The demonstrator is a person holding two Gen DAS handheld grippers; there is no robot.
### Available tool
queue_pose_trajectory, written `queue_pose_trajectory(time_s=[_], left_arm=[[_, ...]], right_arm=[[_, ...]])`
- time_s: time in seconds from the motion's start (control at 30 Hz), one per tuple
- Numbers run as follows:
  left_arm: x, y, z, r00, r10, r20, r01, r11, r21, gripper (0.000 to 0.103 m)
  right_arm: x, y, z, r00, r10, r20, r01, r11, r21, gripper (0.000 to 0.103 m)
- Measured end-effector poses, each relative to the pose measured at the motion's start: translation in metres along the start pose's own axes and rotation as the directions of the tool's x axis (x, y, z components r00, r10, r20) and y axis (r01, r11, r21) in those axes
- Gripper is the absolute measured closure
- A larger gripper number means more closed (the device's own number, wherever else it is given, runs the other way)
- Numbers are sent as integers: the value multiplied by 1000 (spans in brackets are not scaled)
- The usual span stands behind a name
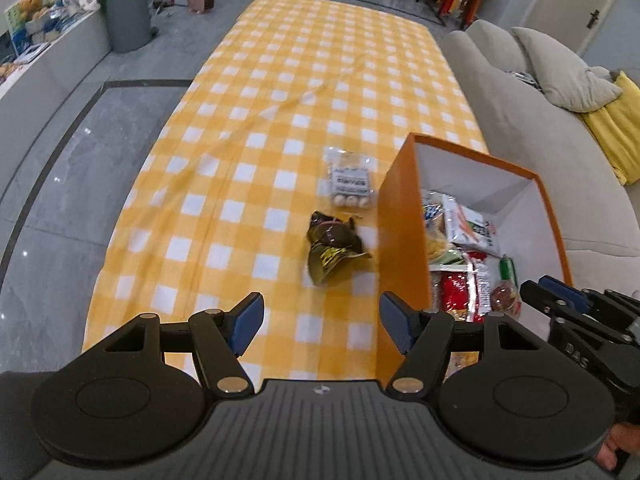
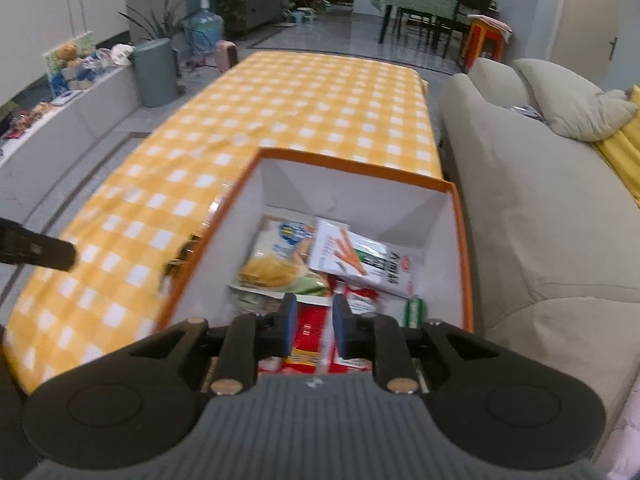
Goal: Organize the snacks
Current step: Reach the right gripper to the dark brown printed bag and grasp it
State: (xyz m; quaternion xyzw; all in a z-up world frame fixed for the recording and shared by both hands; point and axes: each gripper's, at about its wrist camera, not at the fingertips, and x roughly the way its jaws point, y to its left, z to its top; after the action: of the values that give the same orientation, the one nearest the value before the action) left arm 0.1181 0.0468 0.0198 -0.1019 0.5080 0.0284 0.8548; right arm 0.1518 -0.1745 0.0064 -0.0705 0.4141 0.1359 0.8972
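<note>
An orange box [image 1: 400, 216] with white inside walls stands on the yellow checked table [image 1: 248, 152] and holds several snack packs [image 1: 472, 232]. A dark brown and gold snack bag [image 1: 332, 246] and a clear pack of small white rounds [image 1: 351, 178] lie on the cloth left of the box. My left gripper [image 1: 320, 322] is open and empty, low over the table just short of the dark bag. My right gripper [image 2: 313, 328] hovers over the box [image 2: 224, 232], its pads [image 2: 289, 326] apart by a narrow gap above a red and white pack [image 2: 312, 340]. Nothing is held between them.
A beige sofa [image 2: 540, 220] with a pillow and yellow blanket runs along the table's right side. A low grey ledge [image 1: 48, 64] with clutter, a grey bin [image 1: 126, 14] and a pink heater stand to the left and far end. Dining chairs sit further back.
</note>
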Motion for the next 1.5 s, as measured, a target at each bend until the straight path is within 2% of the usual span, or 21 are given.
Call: queue_pose_trajectory(time_s=[0.13, 0.23, 0.33, 0.5, 0.6, 0.73, 0.77, 0.93, 1.03, 1.1, 1.13, 1.2, 1.3, 1.33, 1.43, 1.5], left_arm=[[-1, 9, -1, 1000, 9, 2, -9, 1000, -6, 25], [-1, 16, -1, 1000, -3, -4, 3, 1000, -17, 25], [1, 24, 0, 1000, -2, -8, 2, 999, -32, 25], [5, 46, 4, 1000, 5, -19, -6, 997, -74, 25], [12, 62, 6, 999, 9, -53, -15, 993, -116, 25], [22, 80, 8, 997, 31, -74, -42, 988, -148, 25], [25, 84, 8, 997, 28, -78, -40, 987, -156, 25], [46, 102, 12, 993, 17, -120, -39, 981, -189, 25], [55, 112, 13, 990, 22, -142, -51, 978, -202, 25], [58, 119, 13, 989, 14, -147, -46, 975, -217, 25], [59, 122, 12, 989, 10, -151, -44, 974, -224, 25], [62, 128, 12, 987, 10, -159, -47, 971, -234, 25], [62, 133, 12, 987, 33, -160, -71, 968, -239, 25], [62, 134, 12, 986, 44, -158, -82, 968, -238, 25], [61, 136, 12, 986, 61, -158, -98, 966, -238, 25], [62, 139, 12, 984, 78, -157, -116, 963, -245, 25]], right_arm=[[-9, 16, 4, 998, 59, 28, -59, 998, -10, 83], [-14, 33, 5, 996, 68, 63, -65, 997, -48, 81], [-23, 55, 5, 990, 83, 111, -69, 989, -129, 69], [-25, 88, 12, 985, 60, 161, -12, 959, -285, 69], [-19, 97, 21, 986, 77, 145, -21, 934, -357, 69], [3, 111, 32, 995, 88, 56, -52, 883, -467, 69], [8, 114, 36, 996, 82, 29, -59, 882, -467, 69], [41, 118, 65, 983, 137, -126, -171, 933, -317, 69], [69, 130, 80, 972, 128, -200, -176, 953, -246, 68], [96, 138, 89, 954, 125, -272, -182, 963, -199, 68], [109, 143, 90, 946, 111, -303, -171, 969, -180, 68], [139, 149, 94, 924, 35, -381, -97, 985, -144, 68], [171, 154, 97, 883, 0, -470, -58, 992, -108, 64], [179, 156, 97, 875, -13, -484, -42, 994, -101, 62], [193, 163, 96, 877, -64, -476, 2, 991, -131, 51], [202, 168, 94, 880, -130, -456, 54, 983, -175, 49]])
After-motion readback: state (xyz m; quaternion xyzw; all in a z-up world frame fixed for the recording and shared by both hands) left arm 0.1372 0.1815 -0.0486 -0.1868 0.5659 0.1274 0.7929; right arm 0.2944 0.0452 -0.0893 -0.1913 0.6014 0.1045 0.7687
